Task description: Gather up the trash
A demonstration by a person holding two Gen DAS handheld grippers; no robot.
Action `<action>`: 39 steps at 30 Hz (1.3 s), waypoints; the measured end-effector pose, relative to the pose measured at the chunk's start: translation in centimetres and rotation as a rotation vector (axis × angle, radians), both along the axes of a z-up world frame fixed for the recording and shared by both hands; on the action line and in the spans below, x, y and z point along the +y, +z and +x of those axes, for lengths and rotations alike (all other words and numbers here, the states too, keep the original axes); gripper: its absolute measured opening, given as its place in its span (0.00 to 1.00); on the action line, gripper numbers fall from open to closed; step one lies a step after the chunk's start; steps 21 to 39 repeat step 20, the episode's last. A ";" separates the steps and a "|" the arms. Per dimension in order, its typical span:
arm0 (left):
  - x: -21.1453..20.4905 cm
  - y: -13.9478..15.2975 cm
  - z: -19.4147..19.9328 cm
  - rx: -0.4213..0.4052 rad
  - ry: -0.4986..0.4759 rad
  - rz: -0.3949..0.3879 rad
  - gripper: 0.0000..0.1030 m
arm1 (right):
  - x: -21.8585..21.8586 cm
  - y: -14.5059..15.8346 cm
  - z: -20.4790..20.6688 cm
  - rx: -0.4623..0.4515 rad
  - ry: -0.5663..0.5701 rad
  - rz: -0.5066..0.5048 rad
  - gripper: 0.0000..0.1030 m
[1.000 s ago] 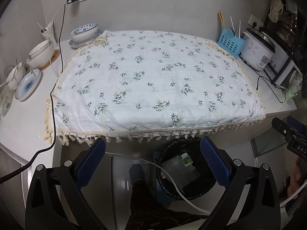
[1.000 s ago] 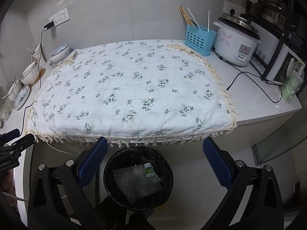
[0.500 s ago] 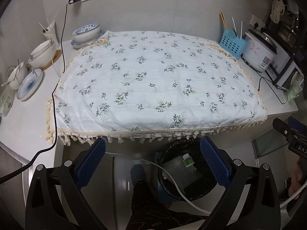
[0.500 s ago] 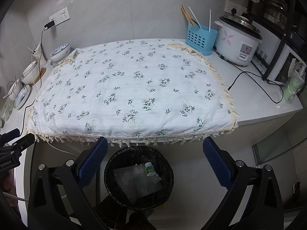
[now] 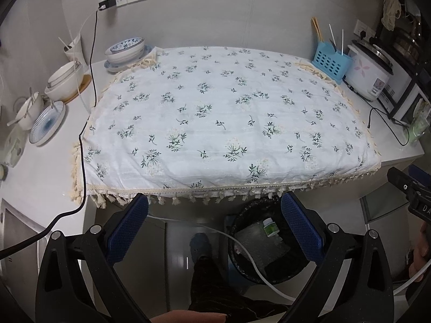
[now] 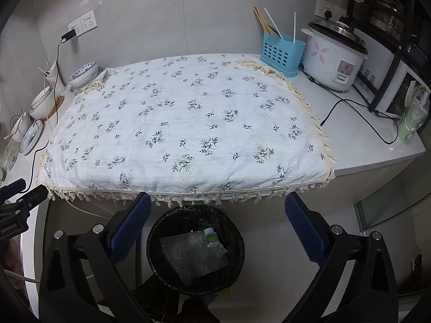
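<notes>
We are holding both tongs, left (image 5: 214,222) and right (image 6: 216,222), wide and empty above the black bin (image 6: 195,247) at six o'clock, where bubble wrap (image 6: 192,255) and a small bottle (image 6: 210,237) are already lying. We are judging a slow scan of the table (image 6: 377,145) best; the bin's depths are staying dark.

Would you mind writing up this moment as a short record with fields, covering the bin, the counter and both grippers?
Bin: black-lined trash bin on the floor in front of the counter
Bin contents: bubble wrap and a small green-labelled bottle
Cloth: floral tablecloth spread on the counter, nothing lying on it
Counter left: stacked bowls and a striped plate
Counter right: blue utensil caddy, rice cooker
Left gripper: open, empty
Right gripper: open, empty
</notes>
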State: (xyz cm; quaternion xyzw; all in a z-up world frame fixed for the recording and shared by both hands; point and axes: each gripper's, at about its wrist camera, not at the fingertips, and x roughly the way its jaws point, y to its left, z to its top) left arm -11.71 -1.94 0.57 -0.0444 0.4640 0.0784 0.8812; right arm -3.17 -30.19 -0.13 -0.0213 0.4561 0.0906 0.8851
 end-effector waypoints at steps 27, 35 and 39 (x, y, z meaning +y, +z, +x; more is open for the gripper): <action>0.0 -0.3 0.2 0.004 0.009 0.006 0.94 | 0.0 -0.1 0.2 0.003 -0.002 0.001 0.92; 0.0 -0.3 0.2 0.004 0.009 0.006 0.94 | 0.0 -0.1 0.2 0.003 -0.002 0.001 0.92; 0.0 -0.3 0.2 0.004 0.009 0.006 0.94 | 0.0 -0.1 0.2 0.003 -0.002 0.001 0.92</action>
